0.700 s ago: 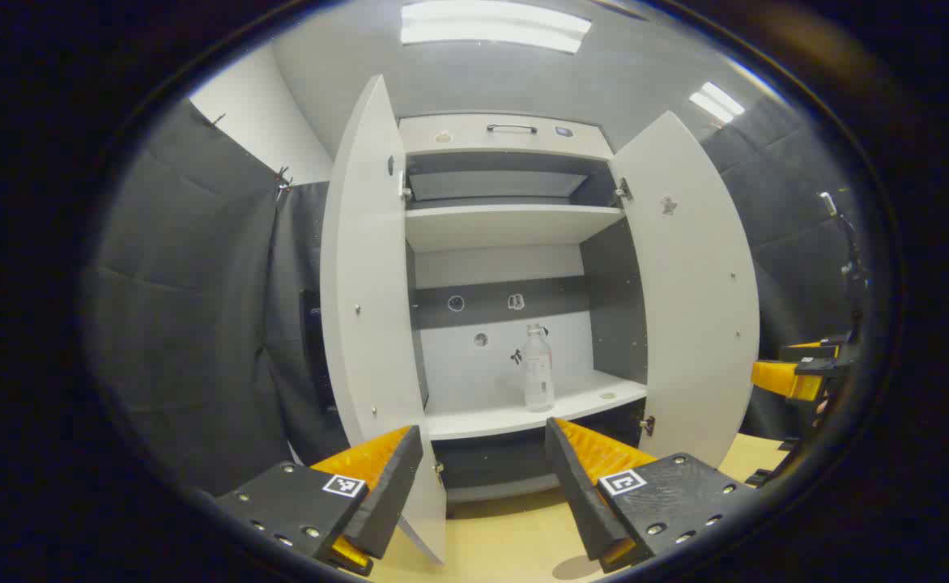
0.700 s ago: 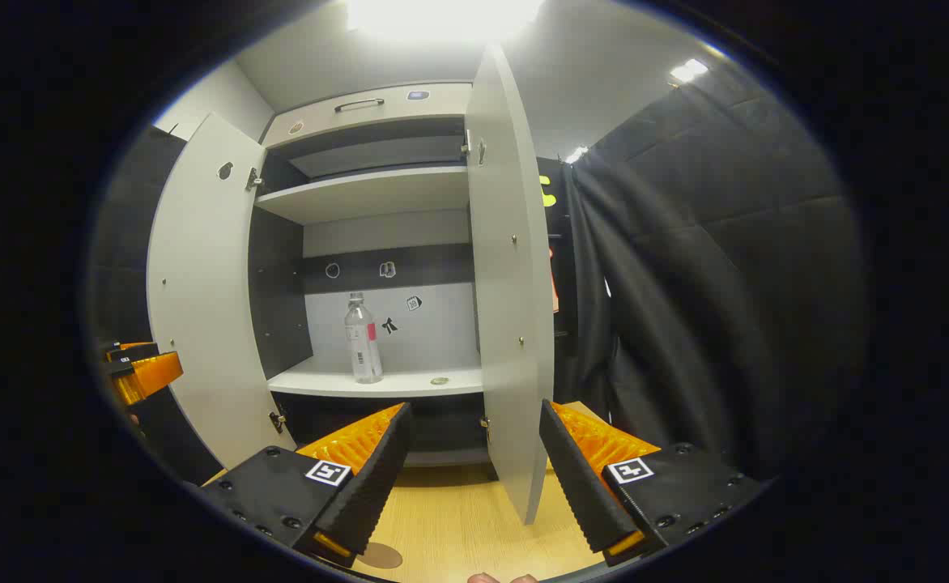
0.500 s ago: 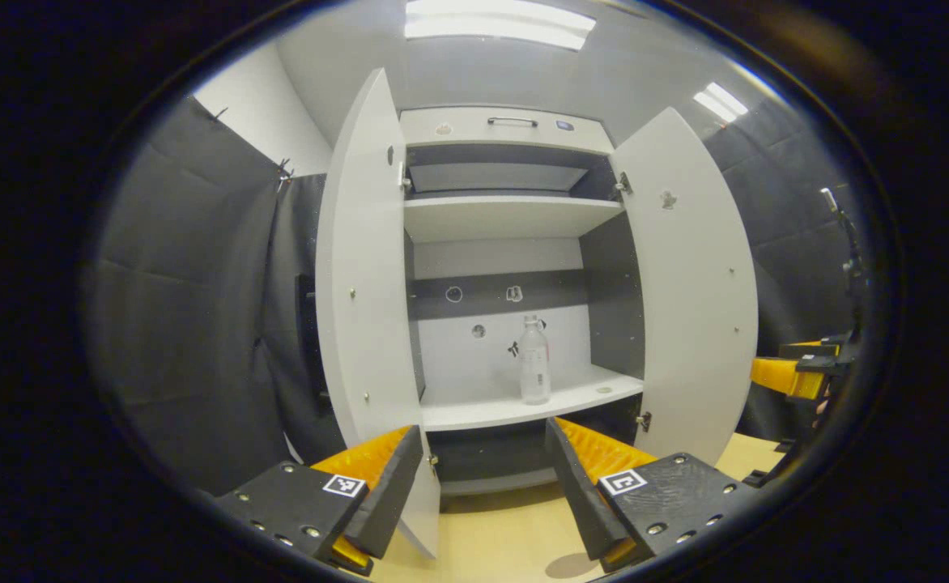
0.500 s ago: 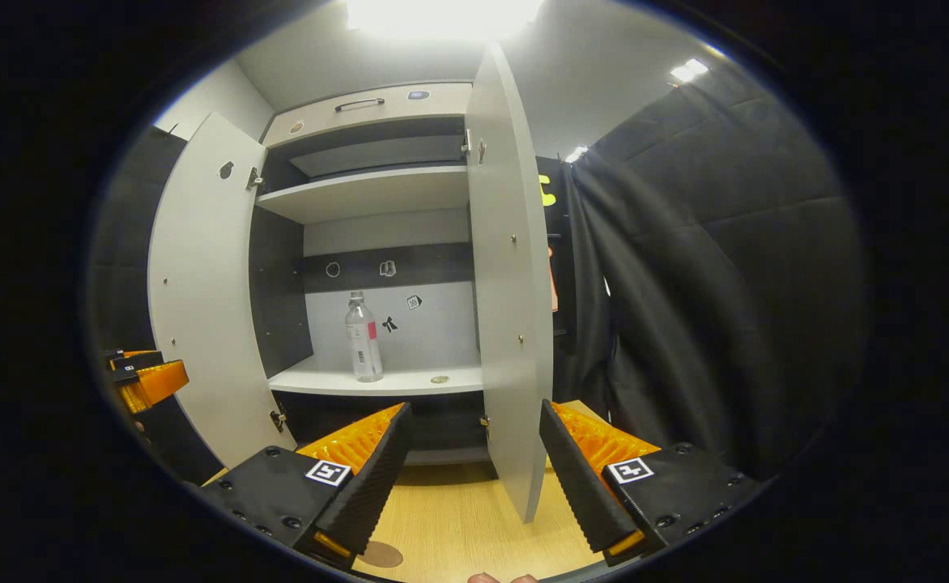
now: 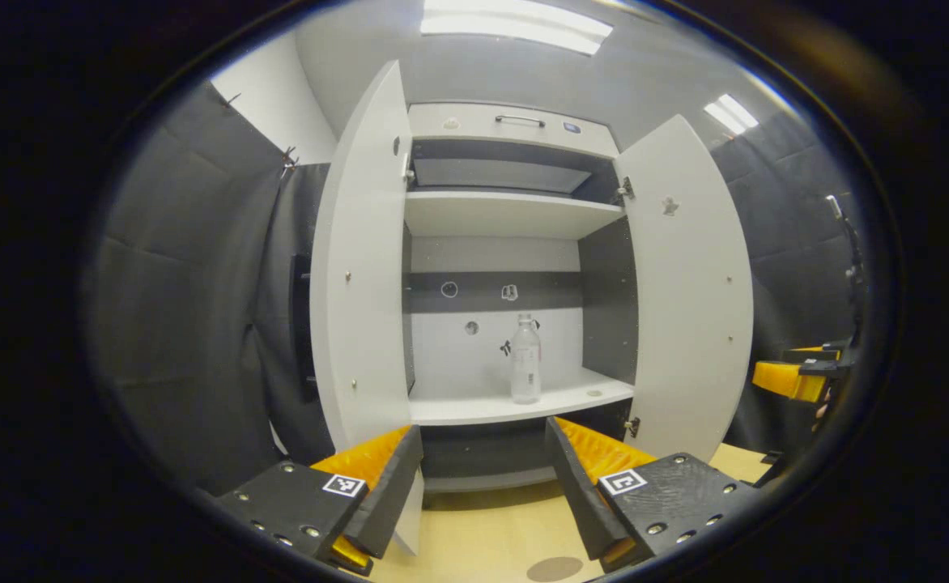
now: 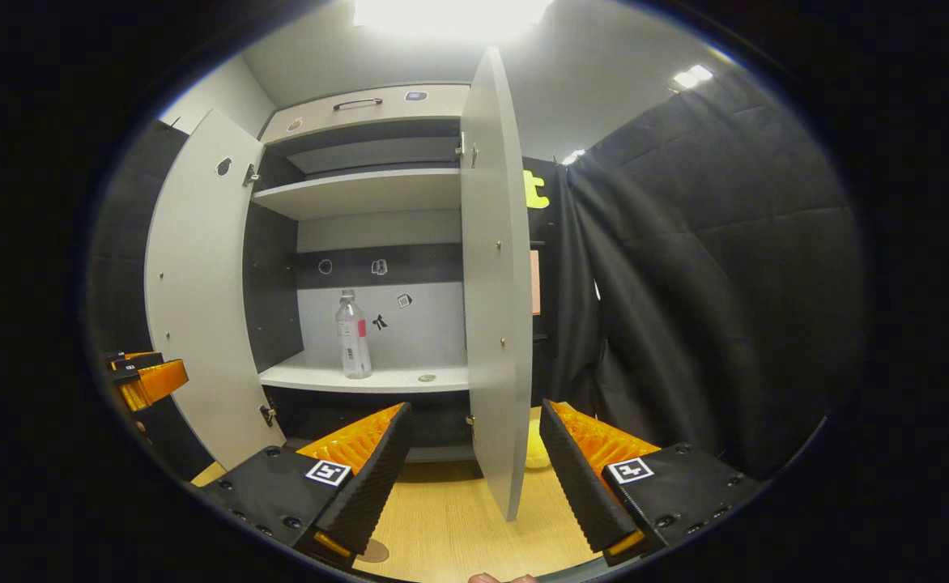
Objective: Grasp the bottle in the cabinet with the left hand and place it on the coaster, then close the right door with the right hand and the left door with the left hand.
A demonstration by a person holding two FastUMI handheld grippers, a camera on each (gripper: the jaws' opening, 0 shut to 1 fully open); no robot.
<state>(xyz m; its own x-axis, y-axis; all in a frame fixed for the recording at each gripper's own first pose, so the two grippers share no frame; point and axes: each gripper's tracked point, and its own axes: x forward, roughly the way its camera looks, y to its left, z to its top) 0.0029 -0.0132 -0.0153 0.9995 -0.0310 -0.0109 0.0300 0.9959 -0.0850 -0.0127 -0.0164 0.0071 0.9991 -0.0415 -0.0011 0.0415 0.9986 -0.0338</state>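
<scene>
Wood-grain table top [image 5: 491, 534] lies nearest, and over it the left gripper [image 5: 483, 486] hovers with its fingers spread wide, holding nothing and touching nothing. A round brown coaster [image 5: 554, 568] sits on the table just below them. In the right gripper view the right gripper [image 6: 474, 478] is likewise spread and empty, the edge of the open right door [image 6: 495, 324] between its fingers. Beyond, the left door [image 5: 357, 308] also stands open. Farther back, a clear plastic bottle [image 5: 525, 360] with a white label stands upright on the lower cabinet shelf [image 5: 474, 406], well apart from both grippers.
</scene>
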